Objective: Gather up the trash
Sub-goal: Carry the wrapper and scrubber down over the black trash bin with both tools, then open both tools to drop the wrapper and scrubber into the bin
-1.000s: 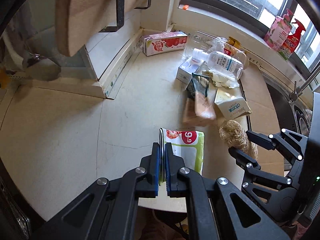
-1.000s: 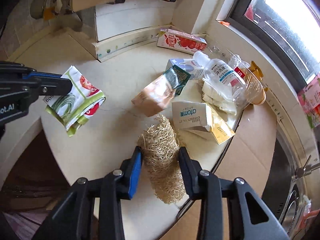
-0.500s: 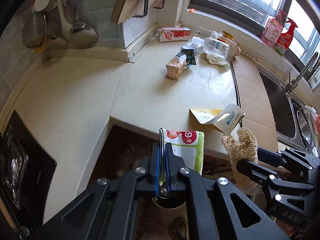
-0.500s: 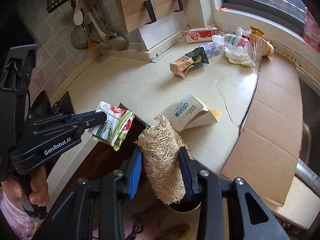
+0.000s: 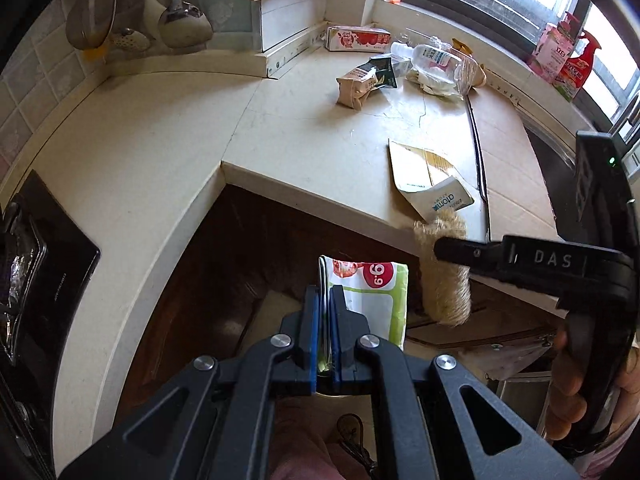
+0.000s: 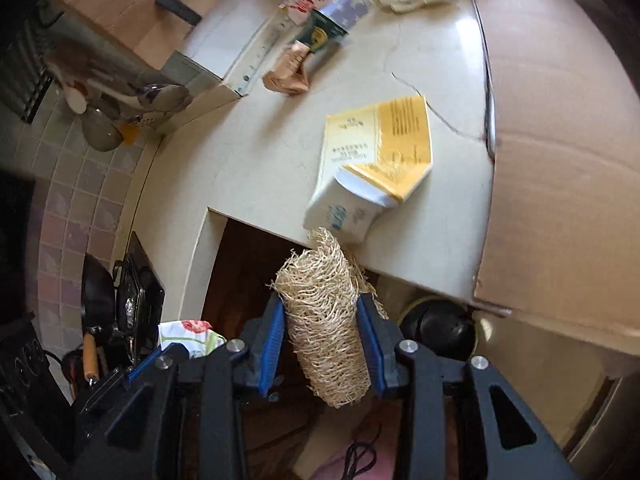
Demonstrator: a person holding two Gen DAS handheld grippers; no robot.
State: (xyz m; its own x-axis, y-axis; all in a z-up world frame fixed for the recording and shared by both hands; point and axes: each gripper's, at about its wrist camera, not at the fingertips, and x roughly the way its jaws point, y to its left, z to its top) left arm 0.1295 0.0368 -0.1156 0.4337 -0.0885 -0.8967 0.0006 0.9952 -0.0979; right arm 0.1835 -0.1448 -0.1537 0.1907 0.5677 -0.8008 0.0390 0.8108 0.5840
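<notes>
L gripper (image 5: 325, 316) is clamped on a folded plastic packet (image 5: 370, 288), green/white w/ red print, thin and floppy; it sticks fwd past the tips, long axis along the fingers. I hold it off the counter edge (image 5: 320, 196), over the dark gap in front of the cabinets. R gripper (image 6: 320, 332) is pinched across a loofah scrubber (image 6: 326, 320): rough, fibrous, tube-shaped, long axis fwd between the pads, ends poking out both ways. It's also clear of the counter, just R of the packet. A dark round rim (image 6: 436, 332) shows low, just R of the loofah. Prob a bin, can't confirm. If so, R is nearer and both drops go down. Still on the counter: flattened white/yellow carton (image 5: 432, 184) near the edge, tan crumpled bag (image 5: 356, 88), clear bottle (image 5: 436, 58), red milk box (image 5: 358, 38) further back.
</notes>
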